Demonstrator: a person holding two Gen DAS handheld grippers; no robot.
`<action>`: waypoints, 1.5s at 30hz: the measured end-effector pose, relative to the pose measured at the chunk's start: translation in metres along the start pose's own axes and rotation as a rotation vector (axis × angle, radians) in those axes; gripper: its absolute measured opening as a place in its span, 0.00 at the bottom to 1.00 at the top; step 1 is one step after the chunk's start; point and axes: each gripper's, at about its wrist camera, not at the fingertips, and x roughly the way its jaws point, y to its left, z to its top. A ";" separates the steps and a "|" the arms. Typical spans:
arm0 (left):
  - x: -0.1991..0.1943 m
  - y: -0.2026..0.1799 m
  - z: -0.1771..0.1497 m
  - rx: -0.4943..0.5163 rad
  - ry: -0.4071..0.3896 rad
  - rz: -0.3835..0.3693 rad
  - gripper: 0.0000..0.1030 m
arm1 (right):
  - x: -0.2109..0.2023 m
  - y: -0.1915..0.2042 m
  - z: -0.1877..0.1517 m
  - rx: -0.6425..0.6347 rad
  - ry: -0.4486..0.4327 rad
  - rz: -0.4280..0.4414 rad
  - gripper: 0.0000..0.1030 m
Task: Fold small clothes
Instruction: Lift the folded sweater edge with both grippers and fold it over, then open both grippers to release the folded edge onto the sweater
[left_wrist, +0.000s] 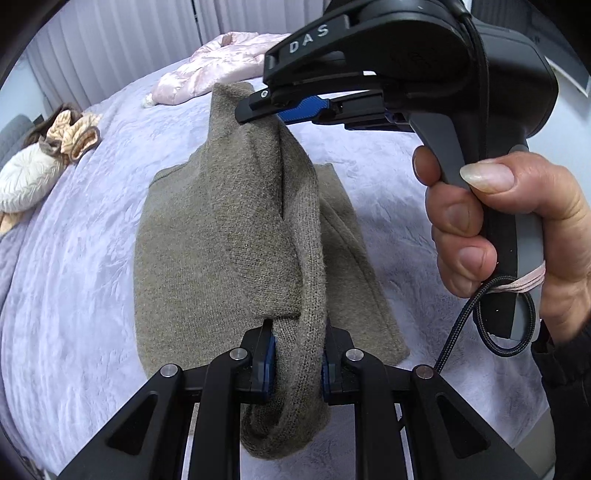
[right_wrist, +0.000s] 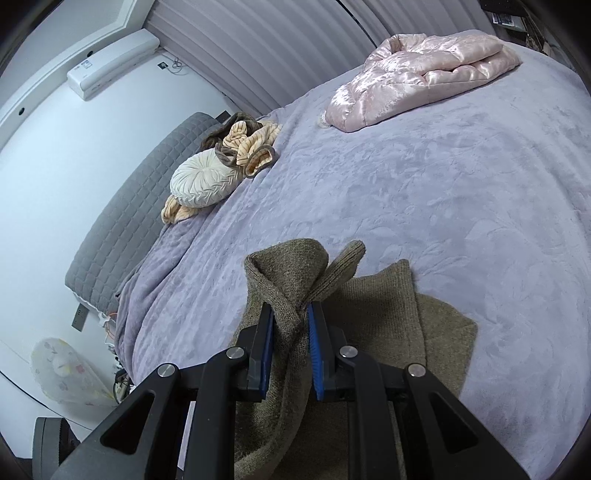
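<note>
A small grey-brown knit sweater (left_wrist: 207, 236) lies on the lilac bedspread (left_wrist: 74, 280). My left gripper (left_wrist: 298, 330) is shut on a bunched edge of it near the camera and lifts it. My right gripper (left_wrist: 258, 110) shows at the top of the left wrist view, shut on the far end of the same raised fold. In the right wrist view my right gripper (right_wrist: 290, 314) pinches a fold of the sweater (right_wrist: 391, 317), whose rest lies flat below on the bedspread (right_wrist: 406, 184).
A pink quilted jacket (right_wrist: 424, 70) lies at the far side of the bed. A round cream cushion (right_wrist: 205, 181) and striped peach clothes (right_wrist: 251, 144) sit by the grey headboard (right_wrist: 125, 218). The bed edge drops to the floor at the left.
</note>
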 end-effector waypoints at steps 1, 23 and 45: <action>0.005 -0.004 0.001 0.009 0.008 0.005 0.19 | -0.003 -0.005 -0.002 0.007 -0.005 0.001 0.19; 0.041 -0.031 0.008 0.063 0.062 0.060 0.19 | 0.012 -0.079 -0.021 0.125 0.006 0.012 0.19; -0.018 -0.003 -0.024 -0.007 -0.039 -0.113 0.78 | -0.067 -0.046 -0.036 0.110 -0.094 -0.117 0.68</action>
